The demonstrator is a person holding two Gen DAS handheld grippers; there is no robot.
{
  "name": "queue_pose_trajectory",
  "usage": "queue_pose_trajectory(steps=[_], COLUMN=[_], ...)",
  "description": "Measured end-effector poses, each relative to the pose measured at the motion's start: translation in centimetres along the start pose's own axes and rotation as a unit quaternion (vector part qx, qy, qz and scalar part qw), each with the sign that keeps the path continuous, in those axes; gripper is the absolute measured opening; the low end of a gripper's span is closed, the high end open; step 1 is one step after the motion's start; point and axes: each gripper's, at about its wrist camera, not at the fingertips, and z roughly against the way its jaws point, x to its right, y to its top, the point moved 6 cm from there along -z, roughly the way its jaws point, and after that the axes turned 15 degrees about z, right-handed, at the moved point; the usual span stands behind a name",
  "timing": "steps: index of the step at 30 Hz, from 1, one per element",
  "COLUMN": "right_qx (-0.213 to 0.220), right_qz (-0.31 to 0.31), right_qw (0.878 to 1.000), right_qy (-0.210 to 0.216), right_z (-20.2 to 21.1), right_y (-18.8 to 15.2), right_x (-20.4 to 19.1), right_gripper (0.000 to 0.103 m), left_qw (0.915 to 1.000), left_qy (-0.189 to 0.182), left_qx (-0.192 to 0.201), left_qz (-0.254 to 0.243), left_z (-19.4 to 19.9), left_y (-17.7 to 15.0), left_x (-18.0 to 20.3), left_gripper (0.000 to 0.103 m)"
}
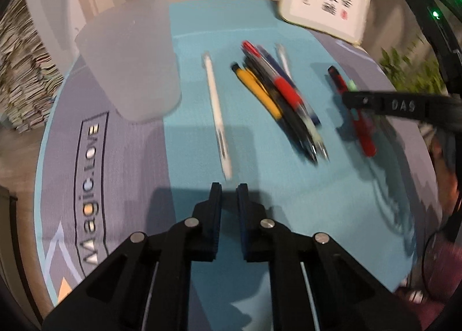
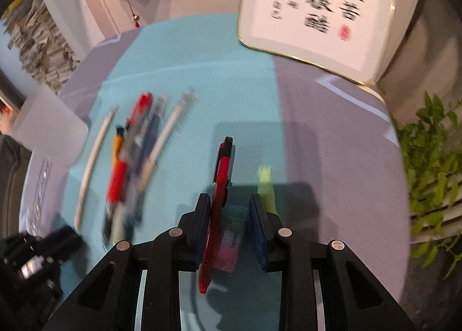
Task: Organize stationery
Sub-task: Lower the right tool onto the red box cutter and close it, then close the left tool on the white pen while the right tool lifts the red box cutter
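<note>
Frosted translucent plastic forms the tall pen cup (image 1: 131,62), which is stood upright on the round printed mat (image 1: 288,230), at the left of the pens and within easy reach, presumably as the place where they are to be gathered. Just beside it a slim white pen (image 1: 217,116) is laid alone, and further right a loose bundle of yellow, black, red and blue pens (image 1: 284,103) is heaped together, touching one another.

The right gripper (image 2: 230,209) is lowered around a red retractable pen with a black clip (image 2: 218,201); its jaws are parted, the left pad appearing to touch the barrel while a clear gap is left on the other side, so the pen does not seem to be clamped yet. A pale green object (image 2: 265,183) lies just beside the right finger; what it is cannot be told through the blur. A small clear packet (image 2: 231,233) is seen beneath the pen.

The left gripper (image 1: 229,195) is held above the mat near the white pen's tip, jaws narrowly parted, nothing between them.

A framed calligraphy board (image 2: 323,7) is propped at the mat's far edge.
</note>
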Motion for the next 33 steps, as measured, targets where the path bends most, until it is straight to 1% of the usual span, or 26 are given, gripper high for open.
queue_pose_trajectory(steps=[2, 4, 7, 9, 10, 13, 15, 17, 18, 19, 20, 23, 25, 27, 28, 29, 30, 31, 32, 33], right_qx=[-0.002, 0.008, 0.03, 0.035, 0.038, 0.031, 0.027, 0.029, 0.032, 0.031, 0.029, 0.023, 0.012, 0.005, 0.012, 0.007, 0.01, 0.011, 0.011, 0.011], right_qz=[0.003, 0.009, 0.023, 0.026, 0.025, 0.015, 0.016, 0.025, 0.031, 0.033, 0.032, 0.029, 0.022, 0.015, 0.018, 0.023, 0.031, 0.038, 0.039, 0.034], right_qw=[1.0, 0.999, 0.997, 0.996, 0.997, 0.998, 0.999, 0.999, 0.999, 0.999, 0.999, 0.999, 1.0, 1.0, 1.0, 1.0, 0.999, 0.999, 0.999, 0.999], right_qy=[0.021, 0.044, 0.074, 0.074, 0.066, 0.05, 0.033, 0.02, 0.016, 0.013, 0.009, 0.005, 0.001, 0.007, -0.001, -0.002, -0.012, -0.017, -0.011, 0.004], right_z=[0.8, 1.7, 2.8, 3.1, 3.0, 2.7, 2.4, 2.3, 2.2, 2.0, 1.8, 0.8, -0.1, -0.7, -0.7, -1.0, -1.1, -1.1, -1.2, -1.2], right_y=[-1.0, -1.5, -1.4, -1.2, -1.1, -1.3, -1.4, -1.5, -1.4, -1.2, -1.1, -0.2, 0.2, 0.3, 0.5, 0.5, 0.6, 0.7, 0.6, 0.5], right_x=[0.0, -0.5, -1.8, -2.4, -2.5, -2.4, -2.2, -2.3, -2.3, -2.2, -2.1, -1.8, -1.5, -1.5, -1.5, -1.6, -1.7, -1.9, -2.1, -2.2], right_gripper=[0.029, 0.029, 0.029, 0.029, 0.029, 0.029, 0.034, 0.042, 0.045, 0.05, 0.051, 0.051, 0.051, 0.051, 0.051, 0.048, 0.04, 0.017, 0.015, 0.014], left_qw=[0.9999, 0.9997, 0.9996, 0.9993, 0.9989, 0.9978, 0.9975, 0.9977, 0.9976, 0.9981, 0.9987, 0.9992, 0.9997, 0.9999, 0.9998, 0.9996, 0.9993, 0.9991, 0.9987, 0.9984], left_qy=[-0.007, -0.006, 0.007, 0.012, 0.023, 0.041, 0.052, 0.055, 0.052, 0.044, 0.033, 0.027, 0.016, 0.001, -0.004, -0.008, -0.013, -0.017, -0.021, -0.023], left_qx=[-0.003, -0.004, 0.021, 0.033, 0.039, 0.049, 0.042, 0.035, 0.043, 0.041, 0.035, 0.029, 0.018, 0.006, 0.003, -0.001, -0.007, -0.013, -0.02, -0.023], left_qz=[-0.015, -0.022, -0.016, -0.012, -0.01, -0.021, -0.022, -0.017, -0.015, -0.016, -0.015, -0.01, -0.008, -0.016, -0.021, -0.027, -0.033, -0.038, -0.043, -0.047], left_z=[0.6, 0.9, 1.3, 1.1, 0.9, -0.3, -1.3, -2.1, -2.1, -2.2, -2.3, -2.1, -1.6, -0.9, -0.5, -0.1, 0.7, 0.9, 1.3, 1.5], left_y=[-1.2, -1.5, -0.6, 0.5, 1.0, 2.5, 3.0, 3.2, 3.5, 3.5, 3.5, 3.2, 2.3, 0.8, 0.0, -0.7, -1.8, -2.5, -3.3, -3.8], left_x=[0.2, 0.2, 0.3, 0.7, 0.7, 1.5, 1.6, 1.5, 1.5, 1.6, 1.8, 1.6, 1.4, 1.2, 1.0, 0.8, 0.4, 0.3, 0.0, -0.2], left_gripper=[0.009, 0.01, 0.012, 0.025, 0.038, 0.039, 0.039, 0.037, 0.032, 0.018, 0.008, 0.006, 0.006, 0.007, 0.006, 0.006, 0.006, 0.006, 0.006, 0.006])
